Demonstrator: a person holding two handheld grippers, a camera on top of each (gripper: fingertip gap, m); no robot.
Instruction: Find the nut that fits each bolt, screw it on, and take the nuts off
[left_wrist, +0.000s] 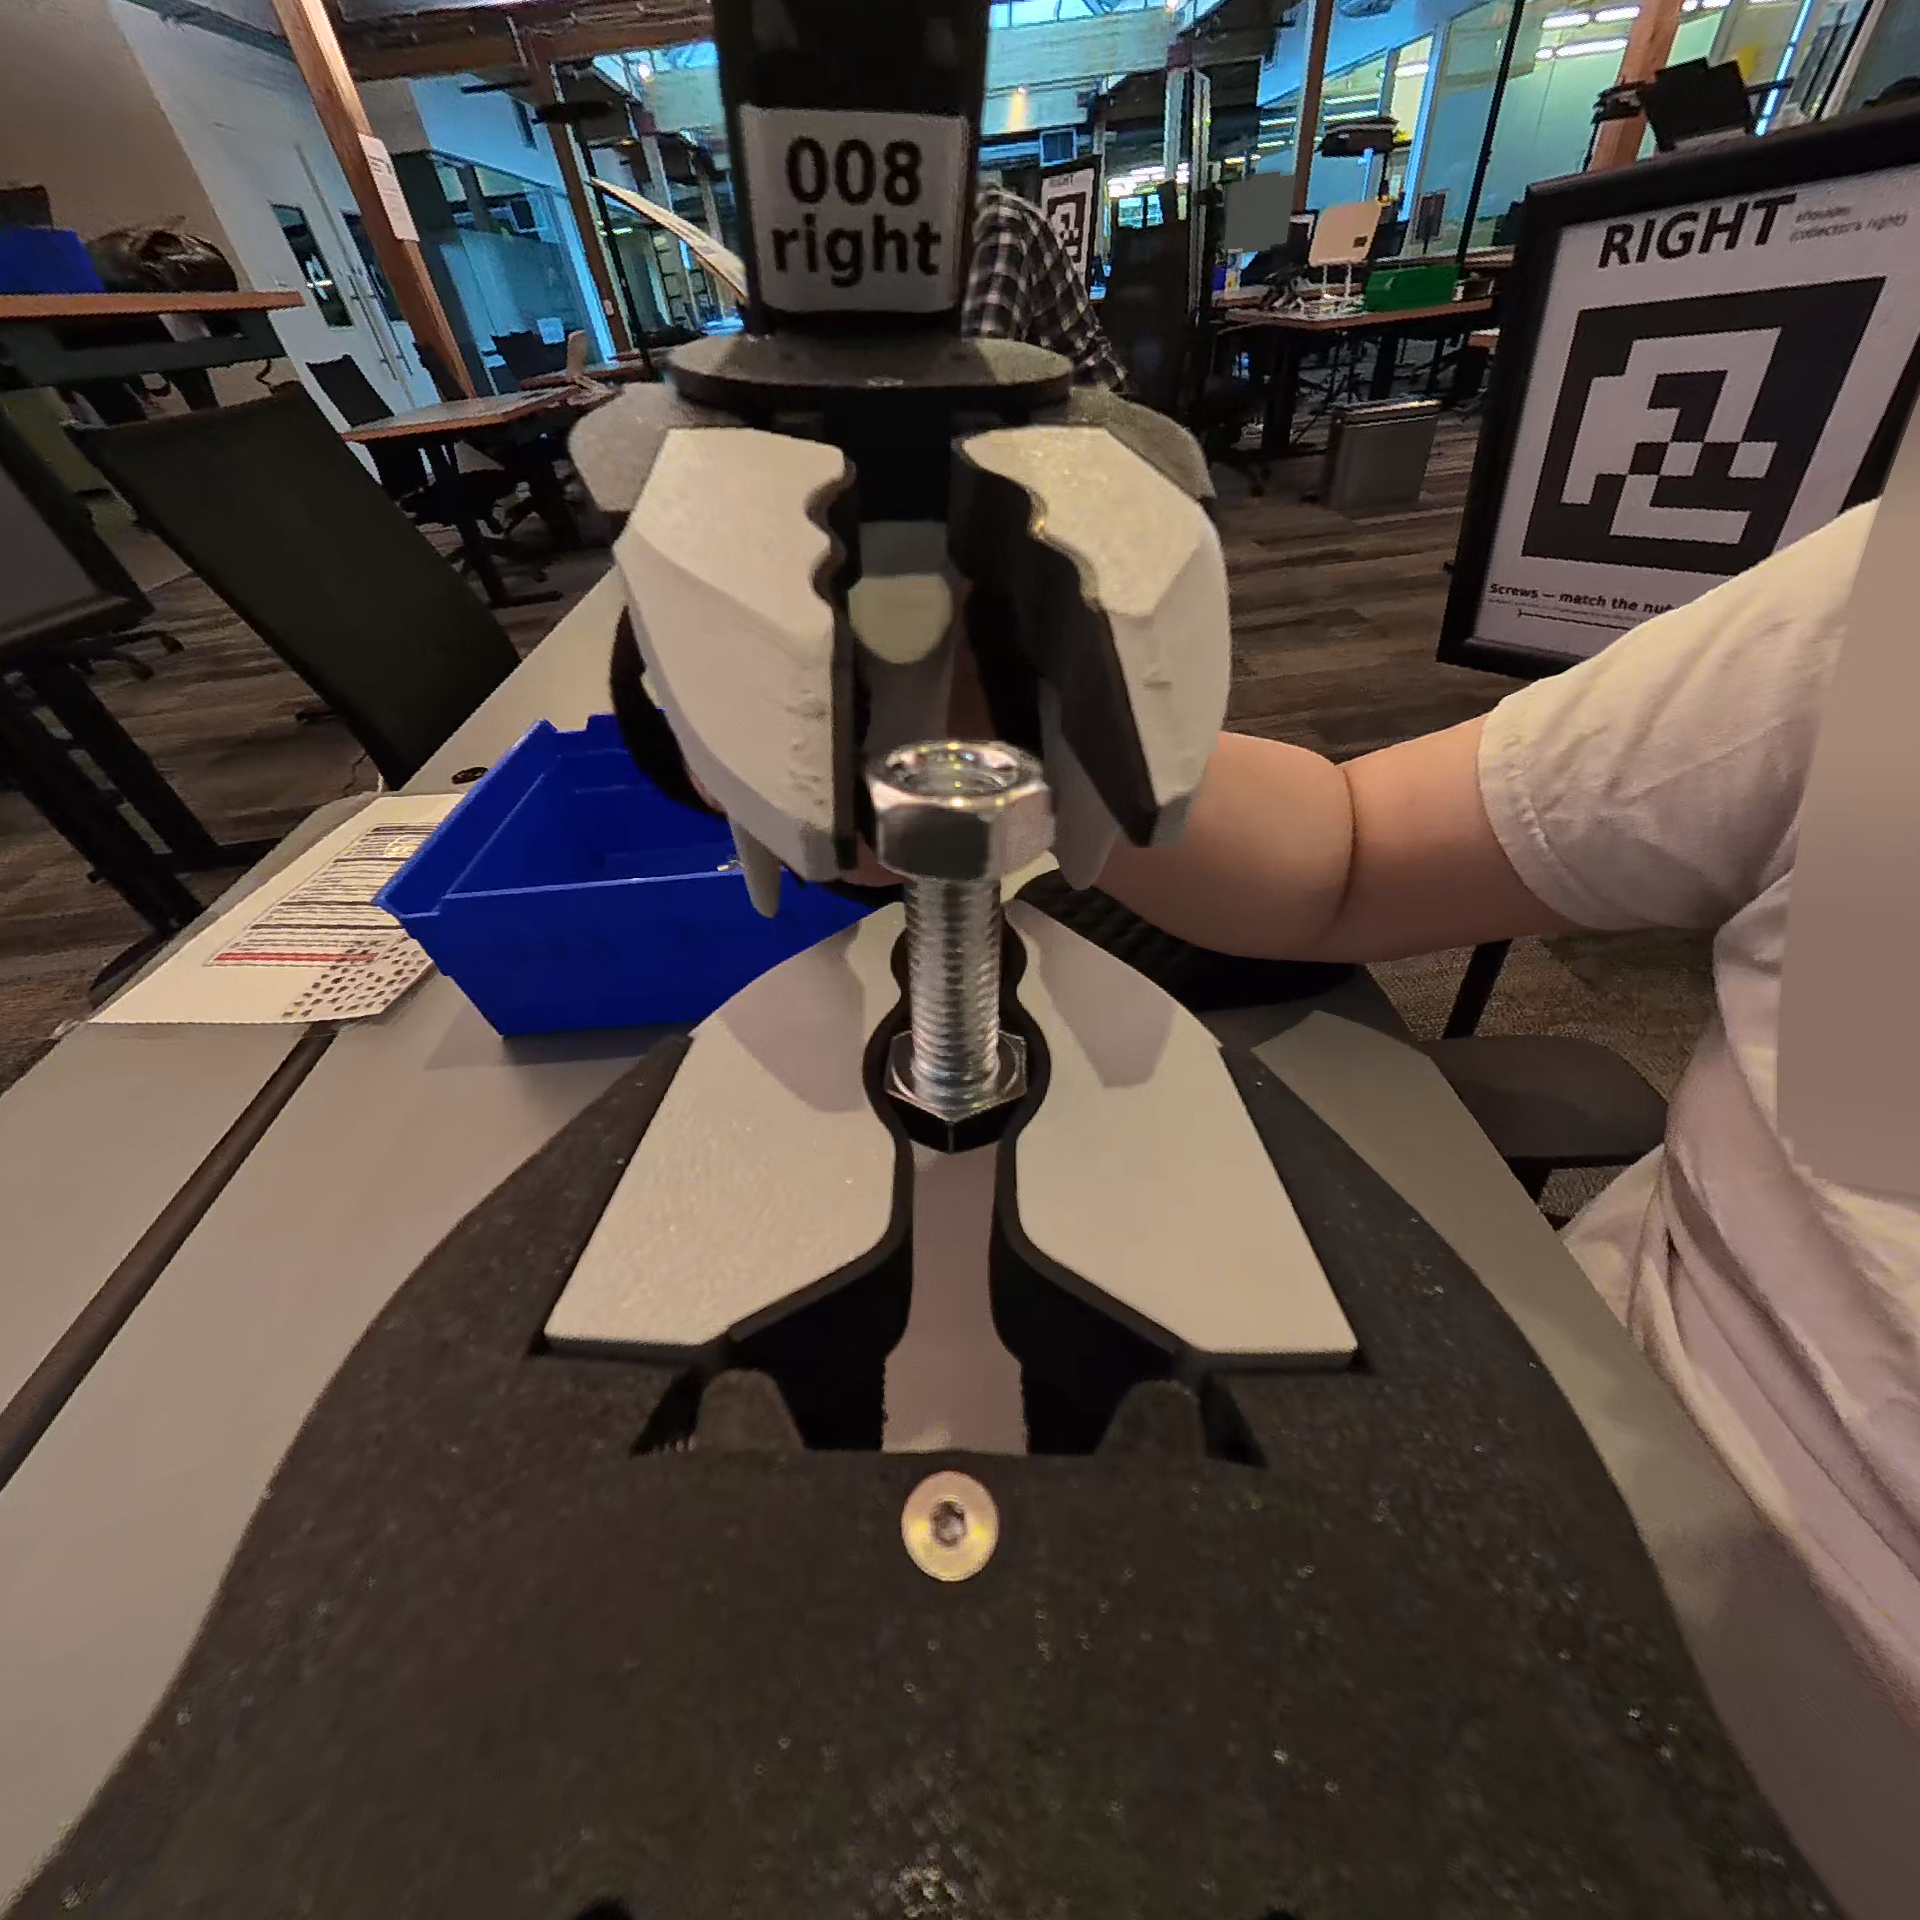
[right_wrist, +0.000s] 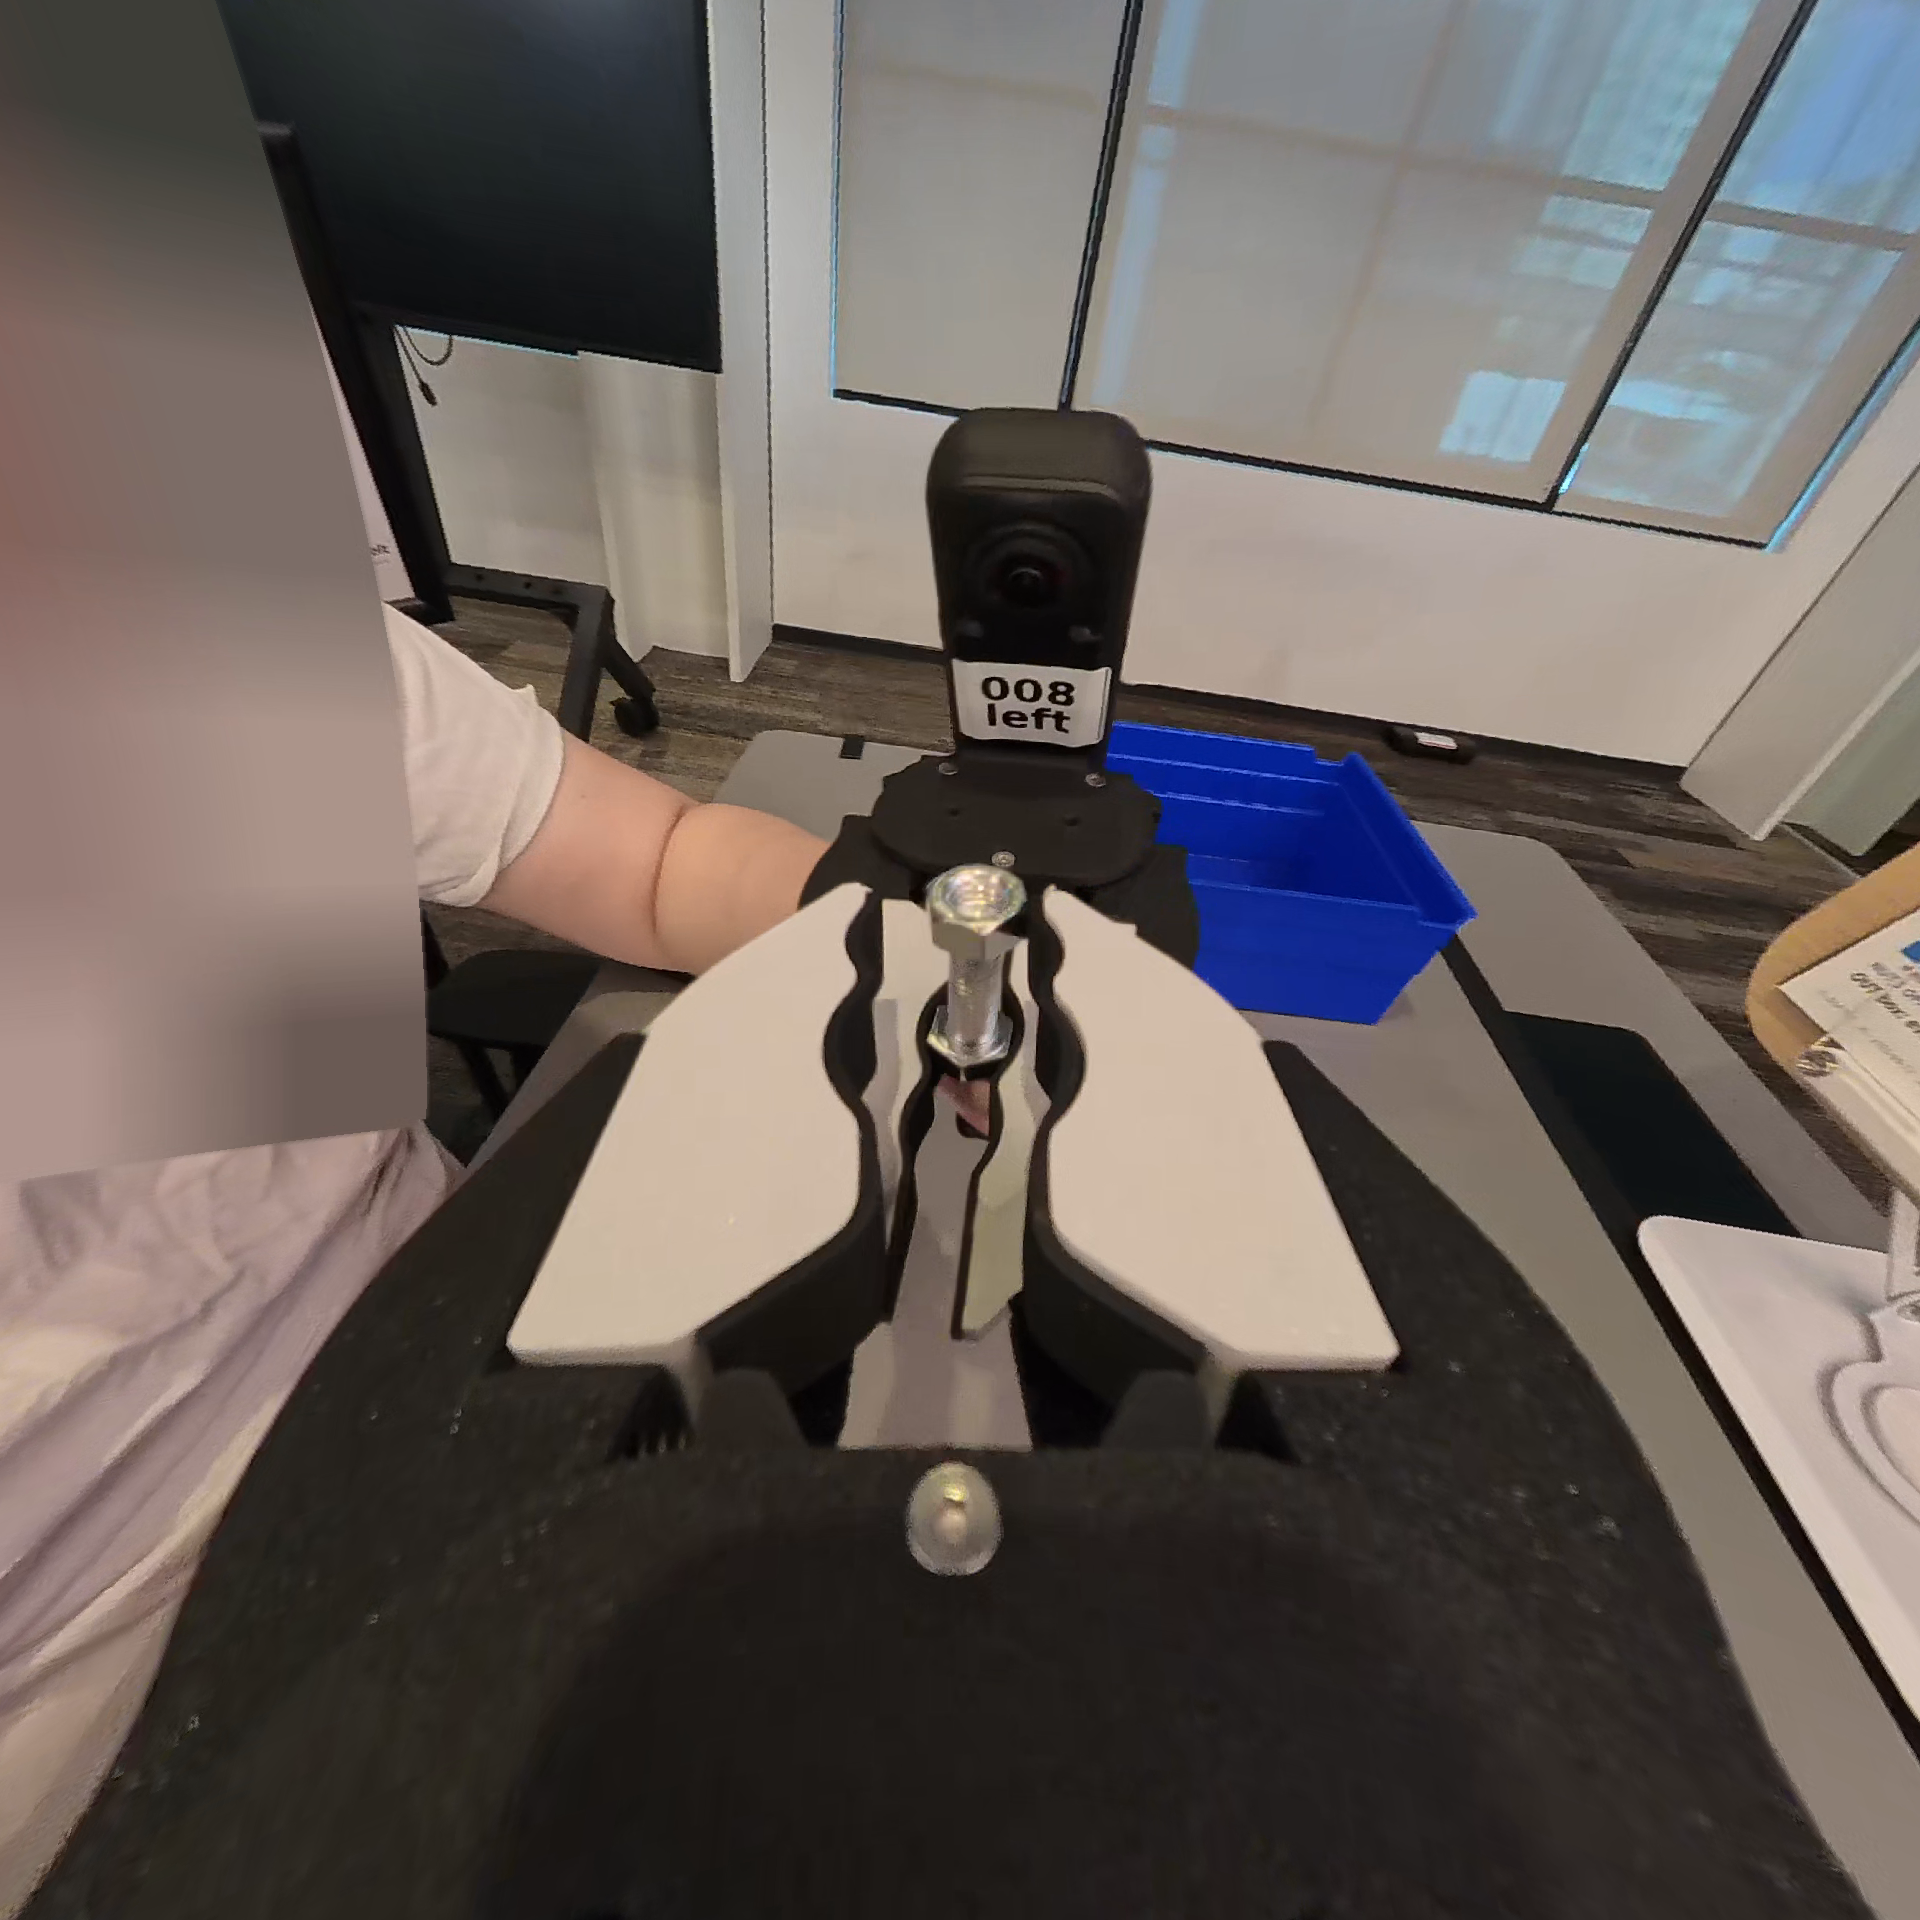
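Grey table (left_wrist: 125, 1174) has a blue bin (left_wrist: 582, 935) sitting behind the grippers. Left gripper (left_wrist: 954, 1081) is clamped on the bolt's (left_wrist: 954, 987) head end, bolt sticking upward. Right gripper (right_wrist: 971, 1039) faces it, fingers spread, not squeezing. Nut (left_wrist: 961, 810) sits on the bolt's tip.
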